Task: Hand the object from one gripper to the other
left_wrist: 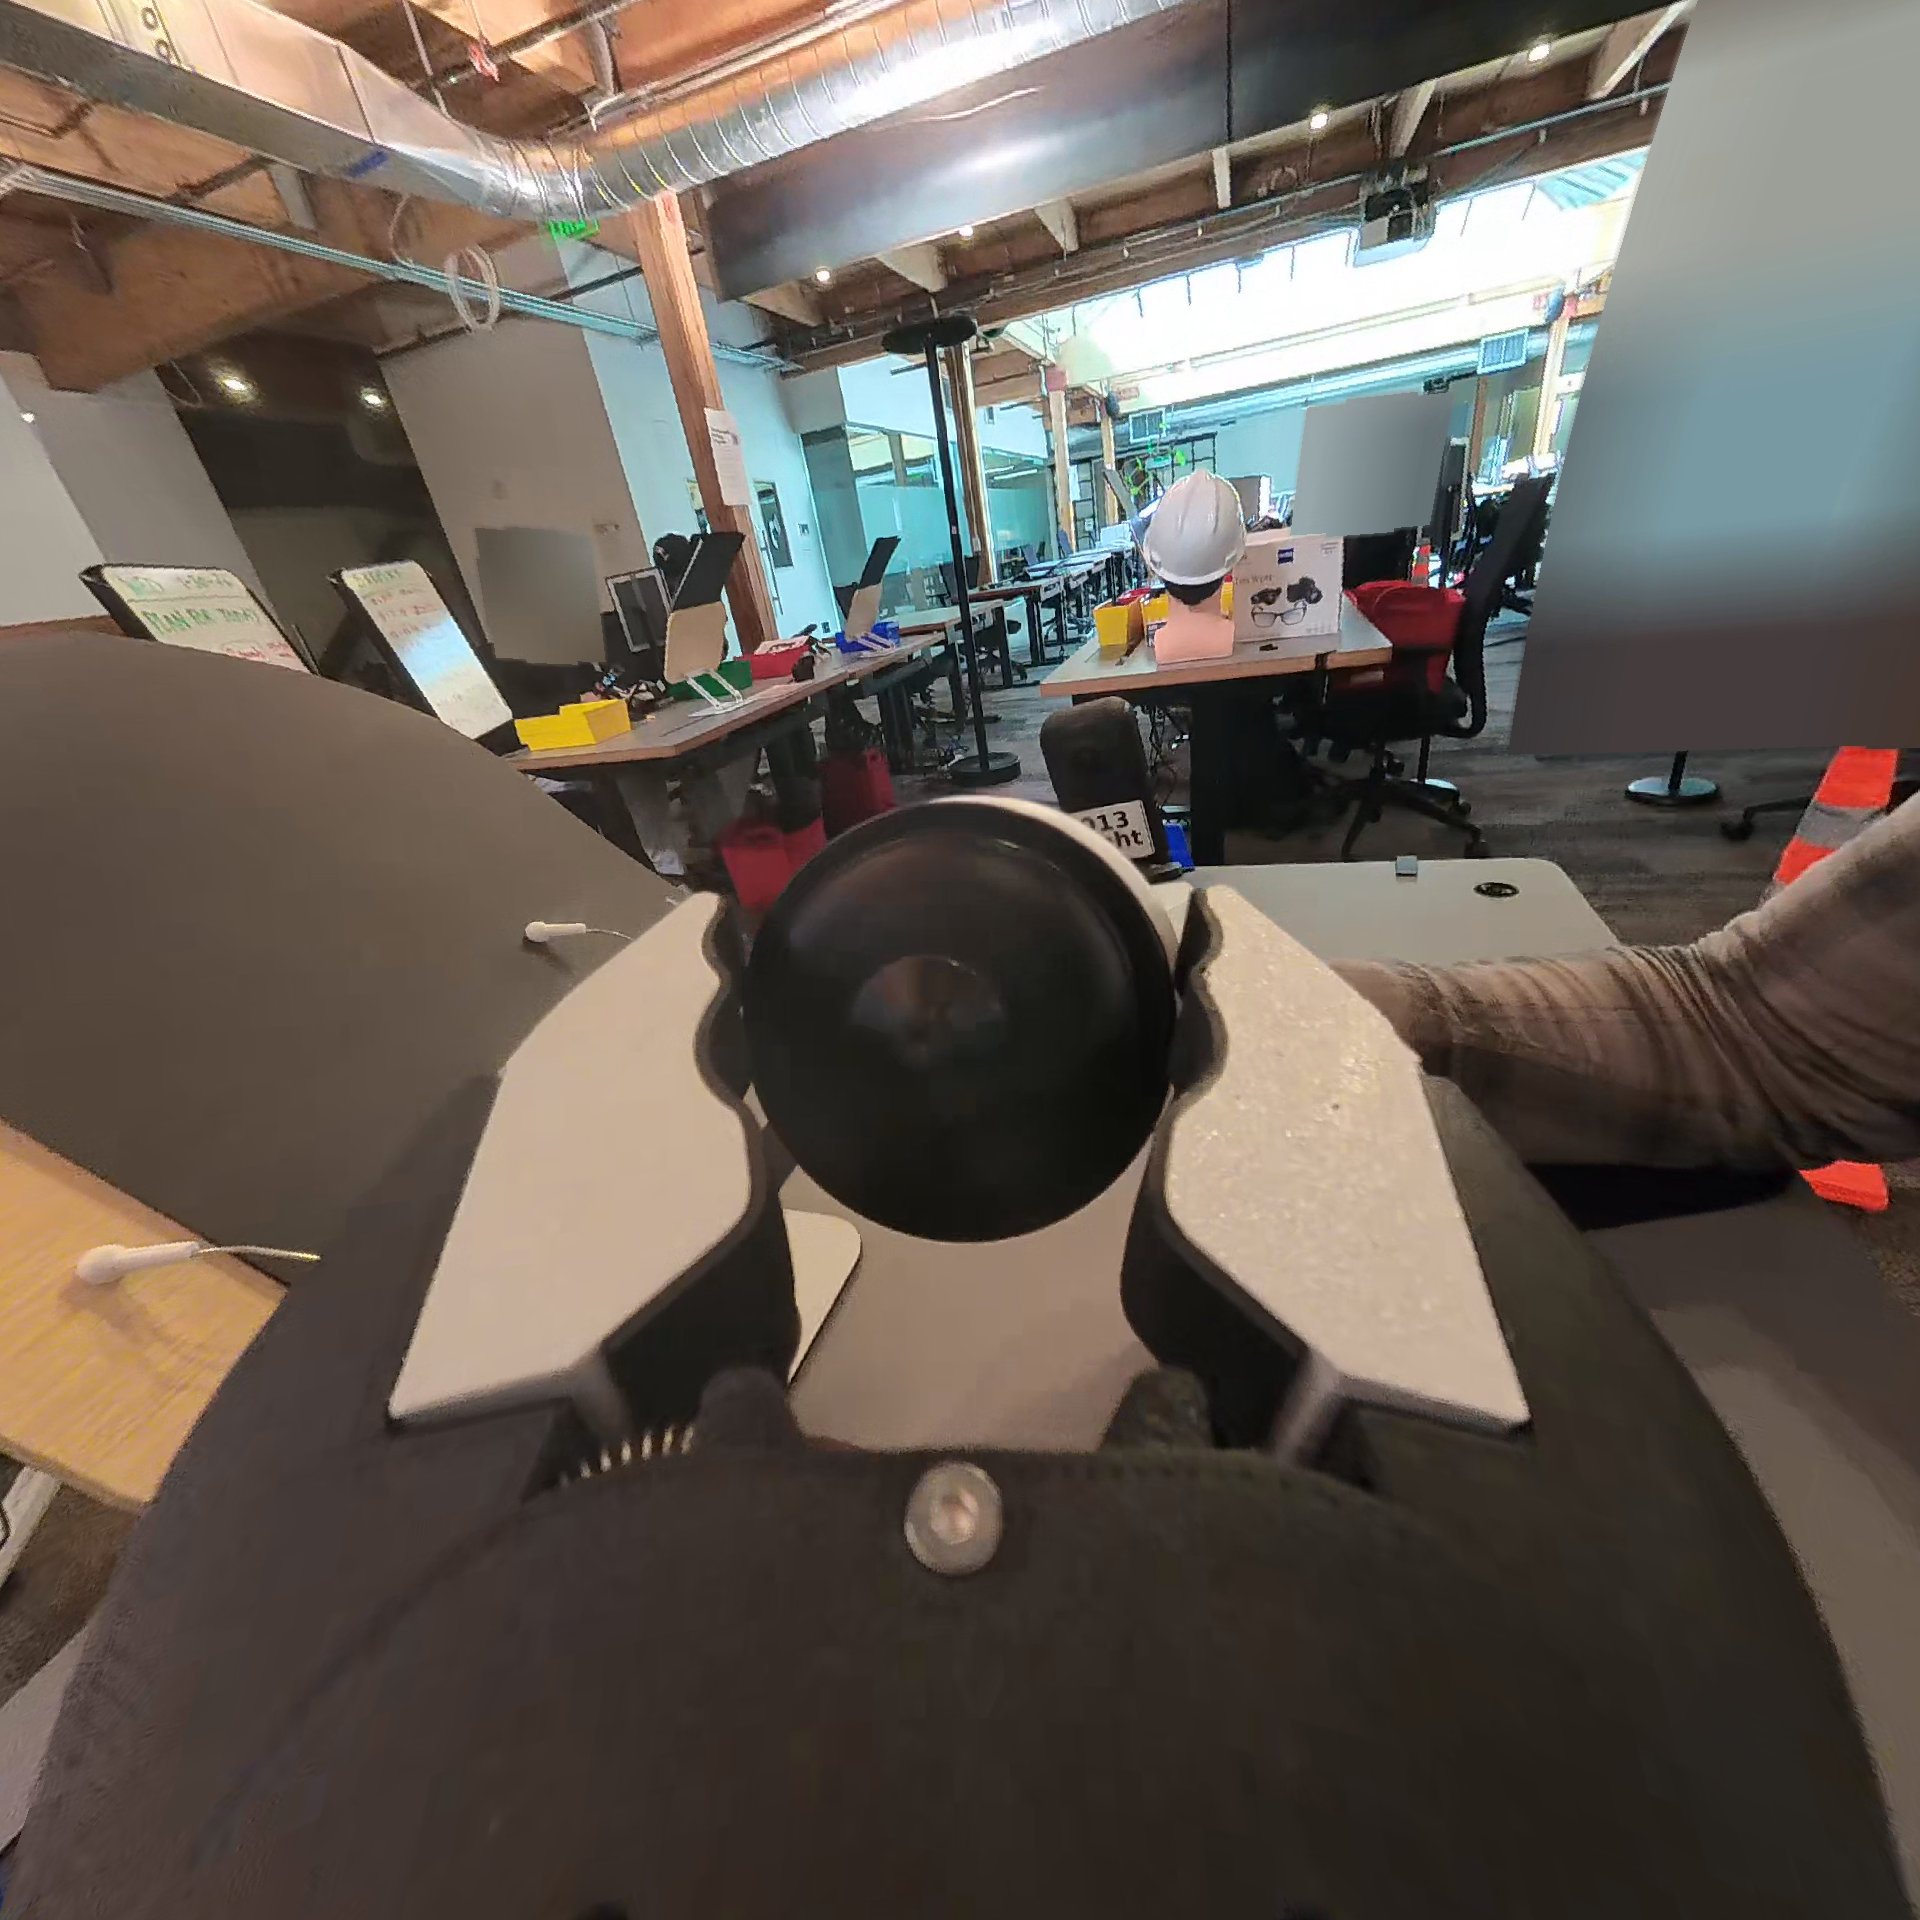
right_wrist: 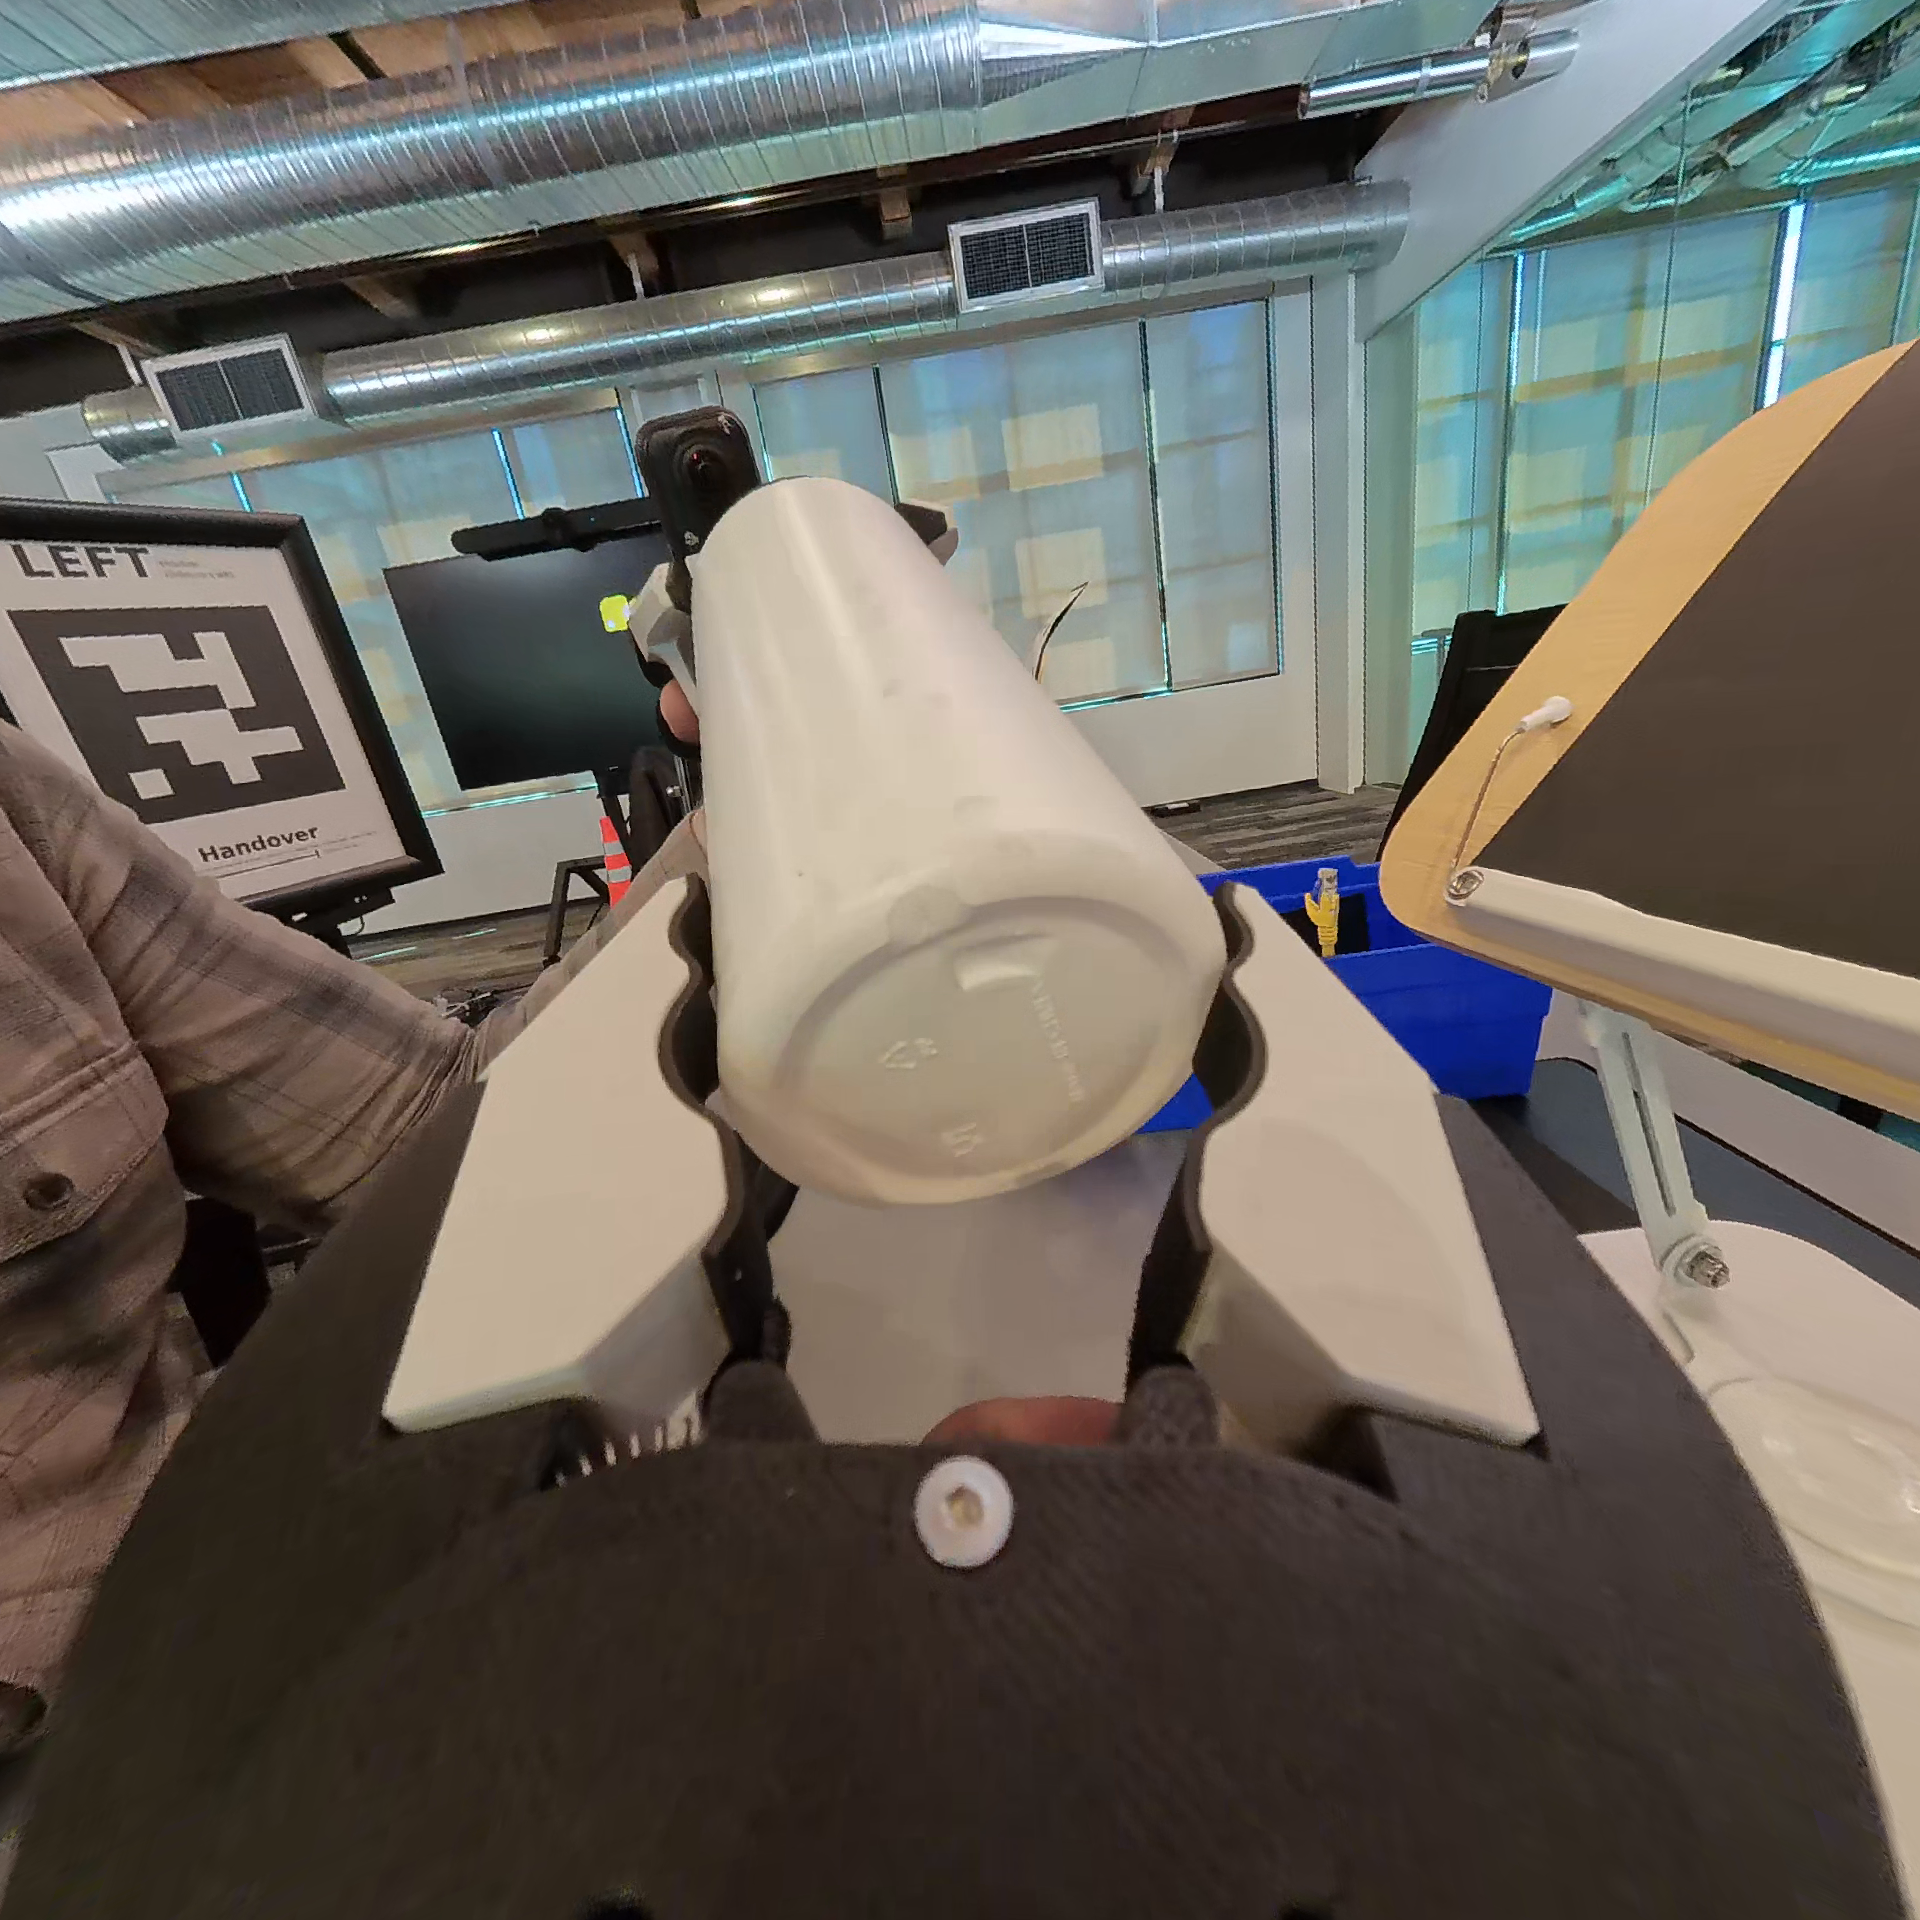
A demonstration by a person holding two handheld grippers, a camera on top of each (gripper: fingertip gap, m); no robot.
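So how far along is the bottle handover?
Midway. Done: the white bottle is up, between both. In hand: the left hand-held gripper clamps its black cap, the right hand-held gripper its base. Left: one must let go.

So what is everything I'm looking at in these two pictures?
Bottle: one, white with a black cap, held between both grippers.
Bin: one, blue, behind the bottle.
Hard hat: one, white, on a far desk.
Yellow trays: a few, on a desk to the left.
Marker board: one, black and white, left side.
Sleeve: one, grey plaid, right side.
Left gripper: white fingers, at the cap end.
Right gripper: white fingers, at the base end.
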